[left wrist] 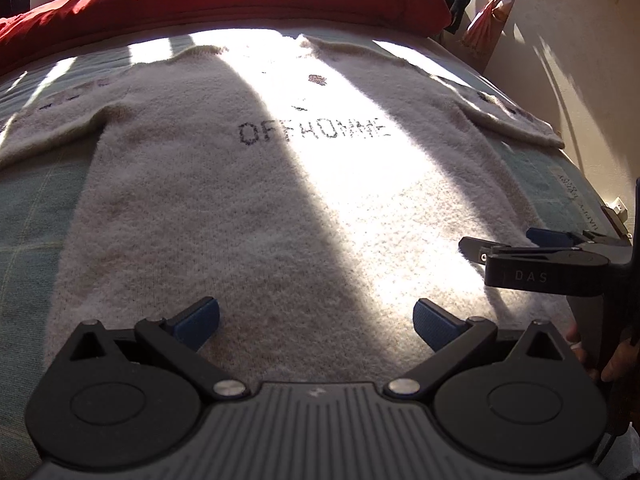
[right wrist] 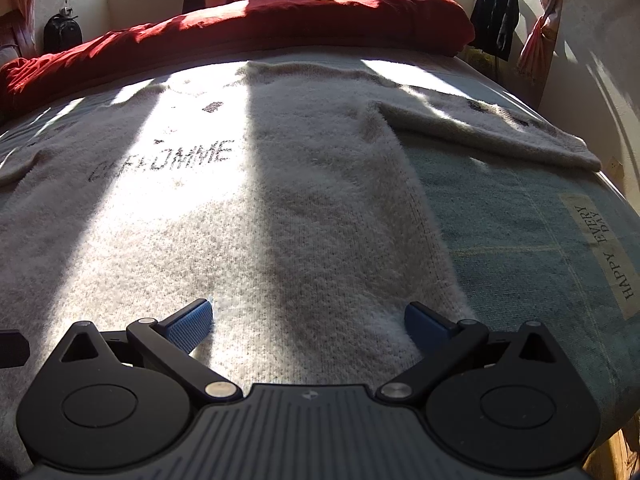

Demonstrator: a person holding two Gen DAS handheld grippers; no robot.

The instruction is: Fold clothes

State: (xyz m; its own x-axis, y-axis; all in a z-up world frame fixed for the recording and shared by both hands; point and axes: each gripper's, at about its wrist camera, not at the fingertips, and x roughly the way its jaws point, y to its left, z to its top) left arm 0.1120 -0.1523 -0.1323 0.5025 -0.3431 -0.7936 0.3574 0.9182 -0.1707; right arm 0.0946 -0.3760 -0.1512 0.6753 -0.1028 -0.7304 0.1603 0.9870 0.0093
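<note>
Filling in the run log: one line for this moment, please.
stage: pre-fold | sweater: flat on bed, sleeves out | left tool: open, at hem | right tool: open, at hem

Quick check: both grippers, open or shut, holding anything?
Left gripper: open, empty, above the sweater hem.
Right gripper: open, empty, near the hem's right corner.

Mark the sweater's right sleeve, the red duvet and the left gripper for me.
right sleeve (right wrist: 500, 136), right wrist view, mid-sleeve top surface.
red duvet (right wrist: 280, 20), right wrist view, sunlit middle.
left gripper (left wrist: 316, 322), left wrist view, midway between its open fingertips.
</note>
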